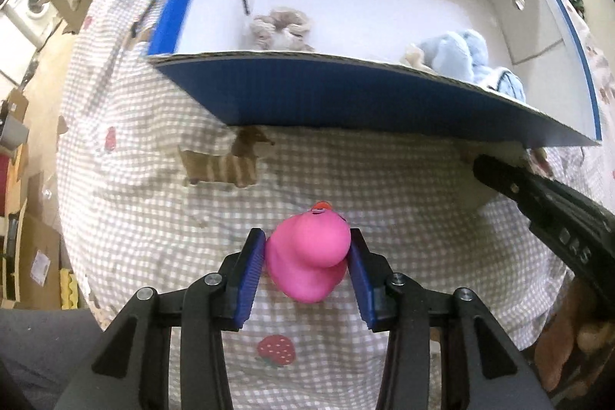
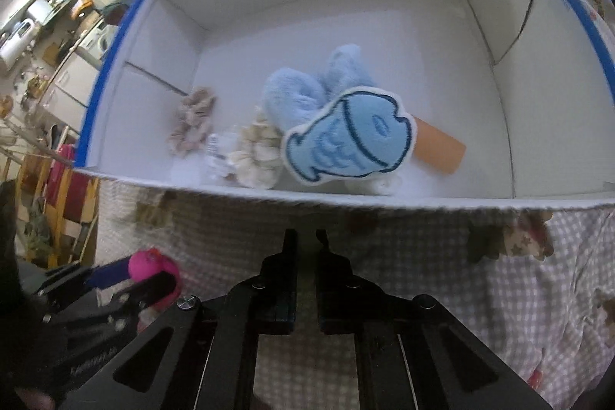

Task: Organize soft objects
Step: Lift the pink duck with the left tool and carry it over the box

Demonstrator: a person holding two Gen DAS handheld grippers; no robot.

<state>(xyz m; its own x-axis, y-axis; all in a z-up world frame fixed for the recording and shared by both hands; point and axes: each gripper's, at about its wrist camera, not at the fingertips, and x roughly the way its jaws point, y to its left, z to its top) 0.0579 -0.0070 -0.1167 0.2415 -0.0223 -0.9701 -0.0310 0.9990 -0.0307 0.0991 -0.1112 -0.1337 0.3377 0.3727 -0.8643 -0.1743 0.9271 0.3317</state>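
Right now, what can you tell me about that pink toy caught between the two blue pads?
The pink toy looks like a small rubbery duck, smooth and matte, with a rounded head above a fatter body and an orange-red beak at its far end. It is pinched at the sides by the left gripper, whose ribbed blue pads press on it. It is over the checked cloth, in front of the blue-sided box. Whether it touches the cloth is unclear.

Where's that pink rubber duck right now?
The pink duck sits clamped in the left gripper, above the checked cloth, just short of the blue-edged box that holds the other soft things.
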